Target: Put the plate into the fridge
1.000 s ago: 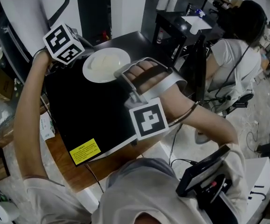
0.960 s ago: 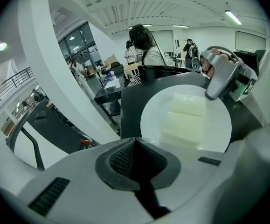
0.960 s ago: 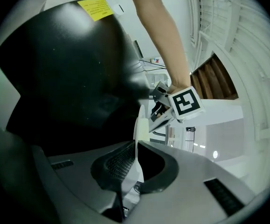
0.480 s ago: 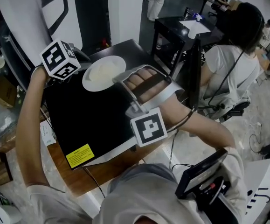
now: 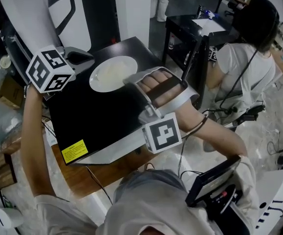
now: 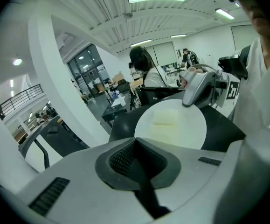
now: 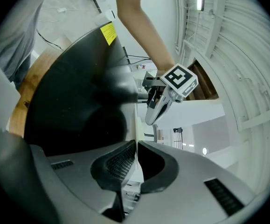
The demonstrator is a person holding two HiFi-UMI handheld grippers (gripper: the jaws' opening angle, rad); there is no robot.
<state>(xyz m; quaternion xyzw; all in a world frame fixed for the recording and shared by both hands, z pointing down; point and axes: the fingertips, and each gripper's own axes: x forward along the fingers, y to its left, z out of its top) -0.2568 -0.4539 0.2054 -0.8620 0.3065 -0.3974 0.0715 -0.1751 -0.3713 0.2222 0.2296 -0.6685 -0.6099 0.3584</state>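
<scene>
Both my grippers are clenched: the right gripper (image 5: 129, 79) (image 7: 135, 155) pinches the near right rim of the one round white plate (image 5: 109, 72) (image 6: 172, 125), and the left gripper (image 5: 88, 58) (image 6: 137, 148) is closed on nothing just off the plate's left rim. That plate lies flat near the far edge of the glossy black top (image 5: 97, 116), whose near stretch is bare down to its one yellow sticker (image 5: 74, 151) by the front corner.

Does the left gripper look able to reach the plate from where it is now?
Probably yes: nothing lies between the left gripper and the plate, and the right gripper grips only the opposite rim.
</scene>
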